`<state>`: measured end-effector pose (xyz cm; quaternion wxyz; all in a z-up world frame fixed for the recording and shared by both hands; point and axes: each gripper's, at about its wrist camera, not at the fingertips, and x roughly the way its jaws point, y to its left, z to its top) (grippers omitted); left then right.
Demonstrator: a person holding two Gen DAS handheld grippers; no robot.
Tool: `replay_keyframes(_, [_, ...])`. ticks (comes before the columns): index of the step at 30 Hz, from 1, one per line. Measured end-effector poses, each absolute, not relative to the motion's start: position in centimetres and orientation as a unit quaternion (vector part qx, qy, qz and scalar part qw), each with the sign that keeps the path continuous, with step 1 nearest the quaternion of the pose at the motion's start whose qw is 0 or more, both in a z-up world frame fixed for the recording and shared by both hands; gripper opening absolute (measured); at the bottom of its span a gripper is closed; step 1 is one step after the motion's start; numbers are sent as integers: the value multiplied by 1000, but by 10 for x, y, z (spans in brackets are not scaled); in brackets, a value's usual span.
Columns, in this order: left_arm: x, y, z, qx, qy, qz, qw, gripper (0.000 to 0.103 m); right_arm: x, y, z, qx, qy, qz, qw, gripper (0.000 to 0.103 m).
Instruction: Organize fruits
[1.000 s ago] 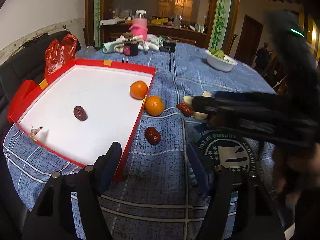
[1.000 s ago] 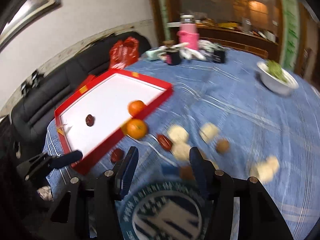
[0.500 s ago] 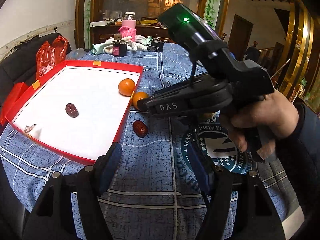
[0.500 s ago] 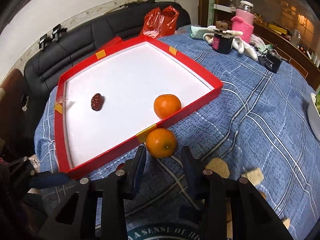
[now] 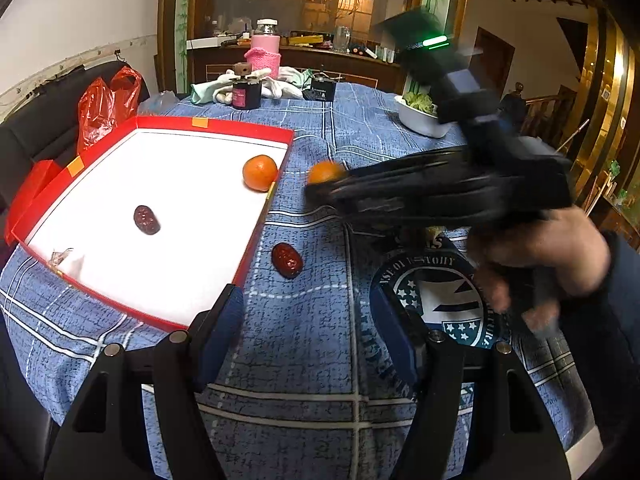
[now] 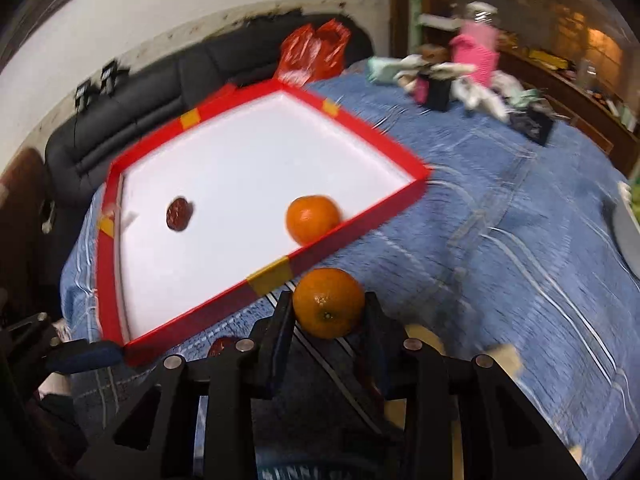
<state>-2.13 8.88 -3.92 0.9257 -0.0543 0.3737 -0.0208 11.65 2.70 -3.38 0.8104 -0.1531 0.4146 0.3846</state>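
My right gripper is shut on an orange, held just outside the near rim of a red tray. In the left wrist view the same orange sits at the tip of the right gripper, above the cloth. The tray holds a second orange and a dark red date. Another date lies on the blue cloth beside the tray. My left gripper is open and empty, low over the cloth near the tray's corner.
A white bowl of greens, a pink bottle, a dark jar and cloths stand at the table's far side. A red plastic bag lies left of the tray. Pale food pieces lie right of my right gripper.
My right gripper closed on the orange outside the tray and lifted it off the cloth. The left gripper stayed open, nearly still.
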Motion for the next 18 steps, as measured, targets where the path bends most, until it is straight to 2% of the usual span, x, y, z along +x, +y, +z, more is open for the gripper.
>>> replay_keyframes(6, [0, 92, -44, -93, 386, -9, 918, 66, 93, -39, -13, -82, 383, 350, 851, 34])
replay_keyframes(7, [3, 92, -45, -97, 386, 0, 917, 63, 89, -52, -11, -68, 376, 344, 857, 34])
replay_keyframes(9, [6, 87, -44, -93, 381, 7, 920, 43, 86, -71, -8, -45, 369, 338, 865, 34])
replay_keyframes(10, [7, 83, -44, -86, 379, 10, 921, 40, 86, -79, -7, -35, 366, 337, 867, 34])
replay_keyframes(14, [11, 78, -46, -89, 380, 25, 920, 39, 88, -100, -10, -5, 365, 329, 871, 34])
replay_keyframes(18, [20, 80, -49, -94, 384, 50, 917, 29, 84, -104, -4, 5, 350, 344, 871, 34])
